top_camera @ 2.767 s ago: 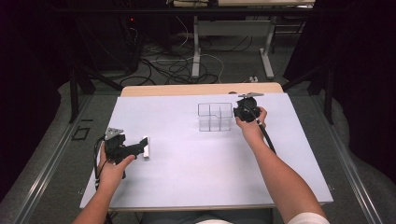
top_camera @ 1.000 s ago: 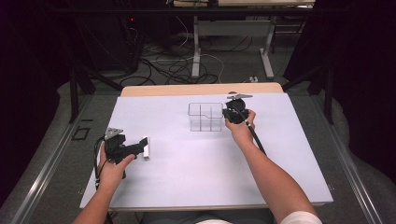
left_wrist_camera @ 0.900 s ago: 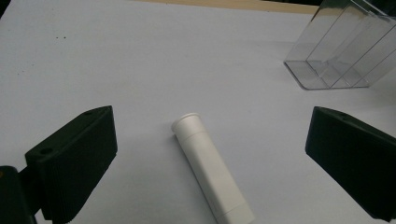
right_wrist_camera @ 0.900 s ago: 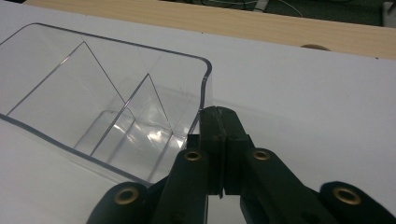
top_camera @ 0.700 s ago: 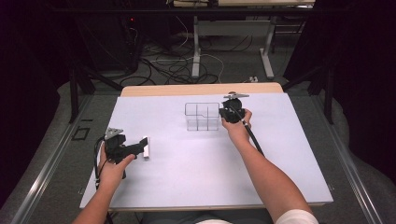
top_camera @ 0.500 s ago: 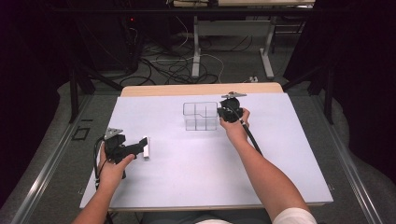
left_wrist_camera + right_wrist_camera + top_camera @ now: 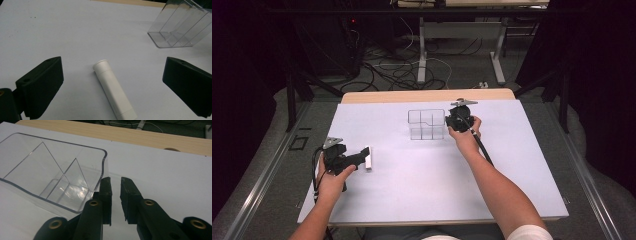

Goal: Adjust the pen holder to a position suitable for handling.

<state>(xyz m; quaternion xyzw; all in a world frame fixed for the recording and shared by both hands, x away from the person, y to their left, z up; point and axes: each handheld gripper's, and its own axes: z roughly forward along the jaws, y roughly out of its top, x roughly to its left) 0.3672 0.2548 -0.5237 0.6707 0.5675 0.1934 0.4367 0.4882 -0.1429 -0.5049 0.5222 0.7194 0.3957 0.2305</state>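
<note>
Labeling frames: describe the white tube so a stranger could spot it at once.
On the white table, look to its left side, where the left gripper rests. The white tube lies flat between the open jaws, untouched. It is opaque, round and capped, unlike the clear divided box farther back.

1 overhead, 2 close jaw-level views; shared clear organizer (image 7: 427, 125), perhaps.

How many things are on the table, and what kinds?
Clear divided box: 1
White tube: 1
Total: 2
</note>
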